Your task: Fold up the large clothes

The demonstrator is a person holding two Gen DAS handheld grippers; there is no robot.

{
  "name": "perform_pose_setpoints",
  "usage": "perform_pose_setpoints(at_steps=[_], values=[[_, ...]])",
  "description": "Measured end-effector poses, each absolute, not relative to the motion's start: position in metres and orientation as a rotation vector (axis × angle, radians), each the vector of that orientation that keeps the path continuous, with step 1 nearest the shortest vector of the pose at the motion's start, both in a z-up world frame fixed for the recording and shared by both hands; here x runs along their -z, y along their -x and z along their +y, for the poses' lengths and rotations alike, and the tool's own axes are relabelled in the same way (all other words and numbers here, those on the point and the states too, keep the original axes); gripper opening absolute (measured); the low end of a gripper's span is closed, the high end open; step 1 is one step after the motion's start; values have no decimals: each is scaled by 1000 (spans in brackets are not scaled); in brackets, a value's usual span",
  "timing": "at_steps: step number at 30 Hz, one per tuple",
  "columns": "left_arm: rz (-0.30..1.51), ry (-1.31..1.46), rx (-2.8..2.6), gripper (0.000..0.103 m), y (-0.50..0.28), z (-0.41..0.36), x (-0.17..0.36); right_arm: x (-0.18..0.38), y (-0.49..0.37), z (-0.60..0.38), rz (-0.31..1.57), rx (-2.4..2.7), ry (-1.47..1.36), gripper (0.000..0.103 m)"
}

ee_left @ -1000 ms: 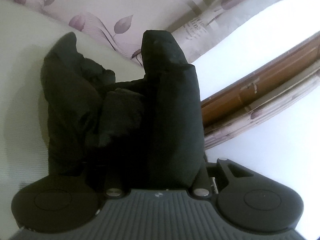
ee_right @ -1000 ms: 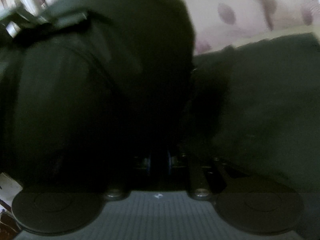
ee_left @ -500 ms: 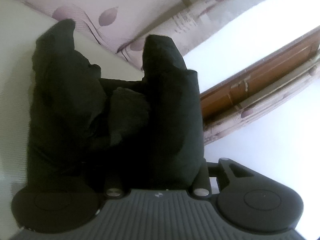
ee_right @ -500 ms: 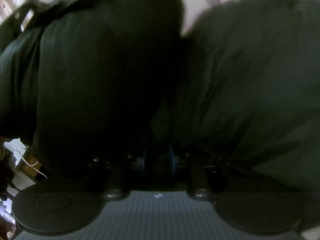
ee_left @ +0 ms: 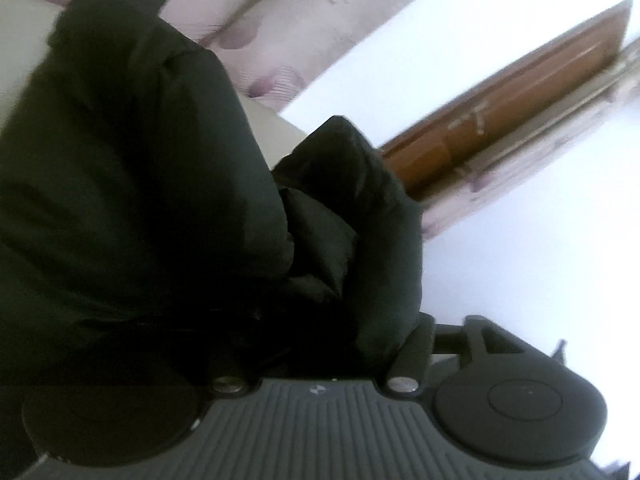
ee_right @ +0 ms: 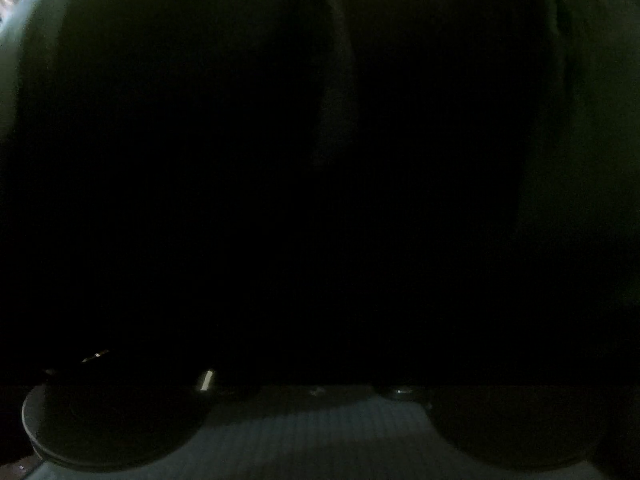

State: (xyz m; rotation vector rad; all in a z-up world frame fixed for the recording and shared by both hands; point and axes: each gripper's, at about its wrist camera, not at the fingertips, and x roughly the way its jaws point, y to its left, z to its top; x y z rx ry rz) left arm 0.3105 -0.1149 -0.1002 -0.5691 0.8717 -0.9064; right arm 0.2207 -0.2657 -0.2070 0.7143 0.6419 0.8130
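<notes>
Counts 1 dark, puffy fabric garment [ee_left: 140, 200] across both views, bunched into 2 tall lumps in the left wrist view with 1 smaller fold [ee_left: 320, 236] lodged in the gap between them. Counts 2 grippers, 1 per camera. Finds the left gripper [ee_left: 312, 248] buried in that cloth: jaws opening, fold between them, pads hidden under the fabric, so no visible pinch. Shows on its ribbed grey body 2 round black discs and 2 small silver screw heads [ee_left: 402, 385]. Places the garment's lumps over 1 pale off-white surface [ee_left: 24, 40], with 1 pink cloth printed with lilac leaves [ee_left: 280, 40] behind it, 1 brown wooden board [ee_left: 520, 112] slanting at the right, and a blown-out white area below that board. Gives all of this surrounding only from the left camera. Offers from the right wrist view almost nothing but darkness: the same dark garment [ee_right: 160, 120] fills the lens edge to edge, lying close against the right gripper [ee_right: 320, 320]. Makes out there 2 dim round discs, 1 strip of ribbed body, 1 faint screw head and 1 small bright glint. Cannot tell whether the right tongs stand apart, together or clamped on cloth, since the fingers sit lost in shadow.
</notes>
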Motion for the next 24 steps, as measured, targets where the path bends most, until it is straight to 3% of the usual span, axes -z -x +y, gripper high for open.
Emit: perform_pose_setpoints(at_steps=[1,3,9,10,13,19,24], values=[[876,575,908,60,-312,-117,102,207,-220,-266,639,-814,-720,22],[867,566,946,72,-312,-120,101,208,-221,-266,645,-818,-729,22],[717,413,1012,79,-293,-136,104,208,-204,-281,709,-871,-751,24],[671,398,1017,79,-288,-136,108,209,-197,-292,721,-883,-764,35],[559,405,1032,82,-280,-132,115,212,-161,-345,672,-885,-848,89],[392,393,1053,92,-259,-131,126,175,-109,-475,468,-591,-944,95],[305,380,1051,92,-231,-130,131,108,-162,-471,418,-507,-798,101]])
